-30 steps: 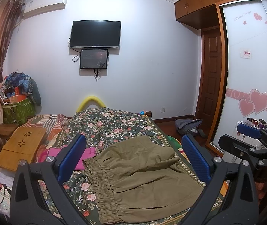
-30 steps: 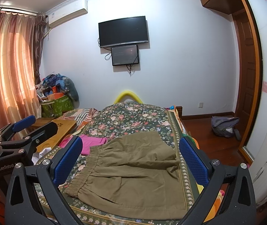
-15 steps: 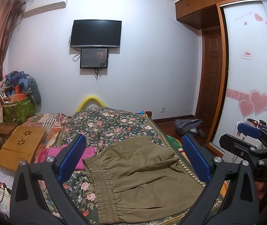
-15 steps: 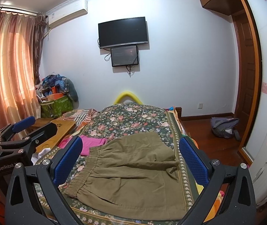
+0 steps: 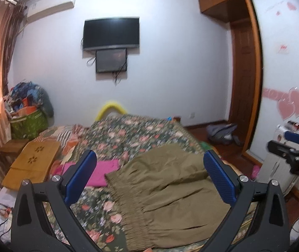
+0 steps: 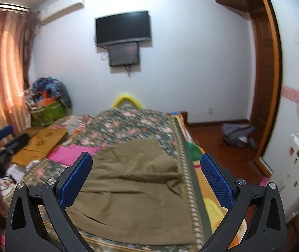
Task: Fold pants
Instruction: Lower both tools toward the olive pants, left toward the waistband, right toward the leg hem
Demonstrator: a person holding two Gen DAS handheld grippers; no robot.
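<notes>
Bed (image 5: 141, 134): carries the pants (image 5: 166, 191) flat at 6 o'clock, waistband toward 9; left tool (image 5: 149, 180) and right tool (image 6: 147, 180) both spread wide, holding nothing, above cloth; advise gripping both waistband corners together, lifting evenly, avoiding the quilt beneath.

A flowered bedspread (image 5: 128, 134) covers the bed. On it, toward the left side, lies a pink cloth (image 5: 101, 173), and further left a wooden lap table (image 5: 32, 161). Beyond the bed's left corner stands a green bag (image 5: 28, 122) full of clothes. Above the bed, on the wall, hangs a television (image 5: 111, 34). A grey backpack (image 6: 238, 135) lies on the floor to its right.
</notes>
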